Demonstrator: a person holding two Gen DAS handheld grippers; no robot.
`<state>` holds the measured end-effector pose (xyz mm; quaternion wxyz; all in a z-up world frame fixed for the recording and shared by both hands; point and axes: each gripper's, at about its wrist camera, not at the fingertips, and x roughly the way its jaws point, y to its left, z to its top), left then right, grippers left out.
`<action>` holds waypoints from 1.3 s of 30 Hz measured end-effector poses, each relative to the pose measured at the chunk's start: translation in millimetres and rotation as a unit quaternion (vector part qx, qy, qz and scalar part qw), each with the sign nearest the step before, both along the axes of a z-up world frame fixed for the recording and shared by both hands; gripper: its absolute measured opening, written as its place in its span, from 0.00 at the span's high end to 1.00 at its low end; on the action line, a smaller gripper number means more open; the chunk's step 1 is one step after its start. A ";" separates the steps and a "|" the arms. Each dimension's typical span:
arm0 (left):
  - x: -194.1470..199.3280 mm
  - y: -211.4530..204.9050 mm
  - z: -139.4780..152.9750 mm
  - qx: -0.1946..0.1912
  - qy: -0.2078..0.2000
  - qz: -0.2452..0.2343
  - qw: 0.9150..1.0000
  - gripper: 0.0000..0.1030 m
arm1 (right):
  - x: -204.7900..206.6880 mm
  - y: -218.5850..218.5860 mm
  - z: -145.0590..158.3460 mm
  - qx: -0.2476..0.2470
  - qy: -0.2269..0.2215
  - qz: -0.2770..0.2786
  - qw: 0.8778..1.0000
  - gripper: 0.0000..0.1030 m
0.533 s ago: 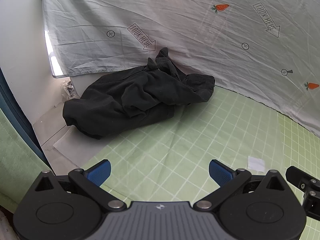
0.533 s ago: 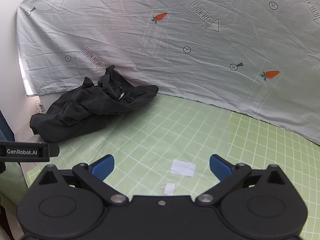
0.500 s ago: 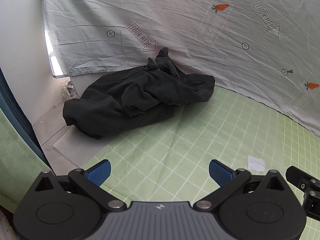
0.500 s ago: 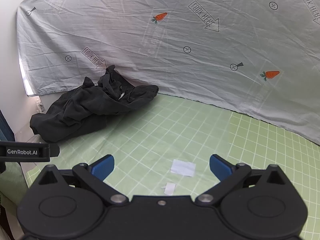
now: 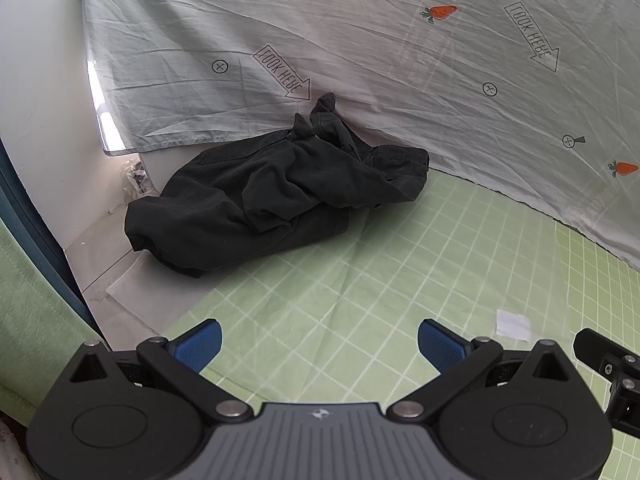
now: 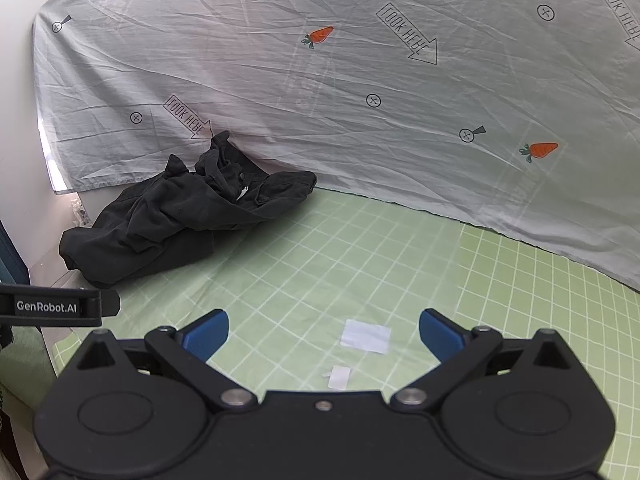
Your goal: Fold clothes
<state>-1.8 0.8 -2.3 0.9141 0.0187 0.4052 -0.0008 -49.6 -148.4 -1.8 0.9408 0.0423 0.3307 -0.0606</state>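
Both of your grippers hung low over the mat [image 5: 400, 272], and neither held anything. Your left gripper [image 5: 319, 345] had its blue pads [image 5: 199, 343] spread wide, with bare green grid between them. Your right gripper [image 6: 324, 334] was just as wide, its pads [image 6: 207, 333] well apart over the same mat.

Between and just ahead of your right gripper's fingers lay two white patches on the grid: a small one [image 6: 339, 376] nearest you and a larger one [image 6: 366, 336] just beyond it. From your left wrist view, a white patch [image 5: 513, 325] sat off to the right of the fingers, close to the black edge of your other tool [image 5: 608, 364]. In your right wrist view, a black bar reading GenRobot.AI [image 6: 52, 306] showed at the left edge.

Farther out, the mat ran clear of both grippers up to the clothes [image 5: 276, 190]. You had a dark, crumpled heap there, unfolded, at the far left of the mat and partly off its edge onto the white surface [image 5: 108, 256]. Its far end rested against the sheet [image 5: 360, 60]. From your right wrist, the heap [image 6: 180, 212] lay well ahead and to the left, apart from both grippers.

Behind everything, the pale sheet hung as a backdrop, printed with carrots [image 6: 320, 35], arrows and small circled crosses.
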 end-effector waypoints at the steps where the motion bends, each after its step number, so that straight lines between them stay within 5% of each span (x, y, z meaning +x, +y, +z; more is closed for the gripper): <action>1: -0.3 -0.4 0.2 0.000 0.000 -0.001 1.000 0.00 | -0.1 0.2 0.0 0.000 0.000 0.000 1.000 0.00; 39: 1.1 -3.5 -1.4 0.004 0.007 -0.009 1.000 0.00 | 0.9 -1.6 -2.9 0.002 0.005 0.002 1.000 0.00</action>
